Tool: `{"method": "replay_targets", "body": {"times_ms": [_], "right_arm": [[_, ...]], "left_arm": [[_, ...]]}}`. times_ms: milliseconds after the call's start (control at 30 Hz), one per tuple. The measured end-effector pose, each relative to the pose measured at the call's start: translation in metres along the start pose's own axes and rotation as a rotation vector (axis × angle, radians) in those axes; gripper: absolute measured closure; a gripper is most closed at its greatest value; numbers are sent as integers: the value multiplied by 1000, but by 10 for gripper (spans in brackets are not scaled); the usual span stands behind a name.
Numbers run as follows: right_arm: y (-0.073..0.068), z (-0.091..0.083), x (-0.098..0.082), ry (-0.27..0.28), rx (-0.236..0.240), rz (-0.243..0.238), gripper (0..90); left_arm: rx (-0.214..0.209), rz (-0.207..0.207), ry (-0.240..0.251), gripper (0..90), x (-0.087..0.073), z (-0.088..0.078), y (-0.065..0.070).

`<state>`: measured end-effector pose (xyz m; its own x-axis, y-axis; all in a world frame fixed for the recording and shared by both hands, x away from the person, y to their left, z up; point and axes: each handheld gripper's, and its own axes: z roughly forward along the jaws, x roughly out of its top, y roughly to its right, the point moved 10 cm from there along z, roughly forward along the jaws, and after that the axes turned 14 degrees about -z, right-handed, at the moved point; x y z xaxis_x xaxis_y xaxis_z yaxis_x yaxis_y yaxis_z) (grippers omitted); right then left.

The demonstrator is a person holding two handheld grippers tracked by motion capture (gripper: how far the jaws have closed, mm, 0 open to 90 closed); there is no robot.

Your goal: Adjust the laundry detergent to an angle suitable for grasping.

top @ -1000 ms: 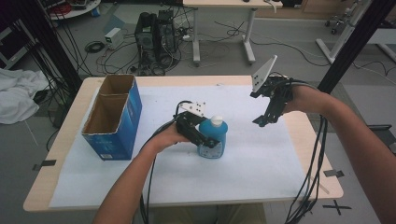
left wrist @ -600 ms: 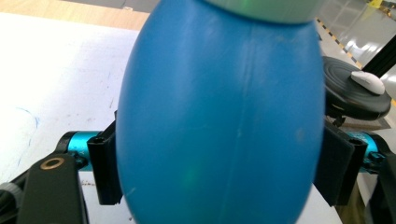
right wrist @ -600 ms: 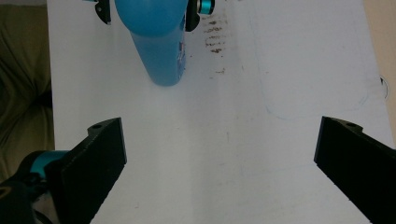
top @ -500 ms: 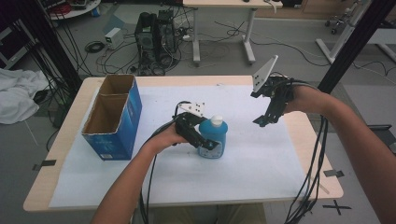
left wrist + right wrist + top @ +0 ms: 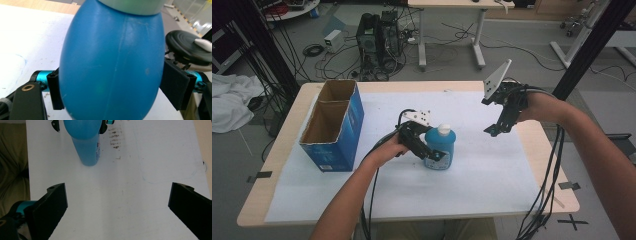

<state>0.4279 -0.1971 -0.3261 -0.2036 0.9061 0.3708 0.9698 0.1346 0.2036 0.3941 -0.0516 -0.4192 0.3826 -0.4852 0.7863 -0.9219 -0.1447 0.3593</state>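
The blue bottle [image 5: 440, 148] stands upright on the white sheet near the middle of the worktop [image 5: 512, 220], its pale cap on top. The left tongs [image 5: 435, 155] sit around its belly, low on the body. Their jaws have just been opening with the bottle between them. In the left gripper view the bottle [image 5: 112, 60] bulges between the two black pads: the left-hand pad lies against or just beside the blue wall, while the right-hand pad stands a little clear of it, so the grip is released rather than clenched.

The right tongs [image 5: 494, 131] hang in the air over the right part of the worktop, well apart from the bottle, pointing down. In the right gripper view their jaws are spread wide with bare white sheet between them and nothing held. A blue cardboard box [image 5: 334, 125], open at the top, stands near the left edge of the worktop.
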Motion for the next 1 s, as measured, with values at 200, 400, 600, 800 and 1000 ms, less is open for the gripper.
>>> {"method": "replay_targets", "body": {"times_ms": [200,400,600,800,1000], "right_arm": [[-1,0,1,0,-1,-5,12],[-2,0,2,-5,0,0,12],[-3,-1,4,-4,-2,3,12],[-4,-1,5,-5,-3,2,12],[-4,-3,5,-2,-7,0,12]], "left_arm": [[-3,14,-14,208,-1,-1,0],[-6,33,10,207,2,-6,-1],[-8,15,25,144,0,-17,-2],[24,14,26,144,-3,-29,-7],[55,6,58,144,-2,-44,-7]]}}
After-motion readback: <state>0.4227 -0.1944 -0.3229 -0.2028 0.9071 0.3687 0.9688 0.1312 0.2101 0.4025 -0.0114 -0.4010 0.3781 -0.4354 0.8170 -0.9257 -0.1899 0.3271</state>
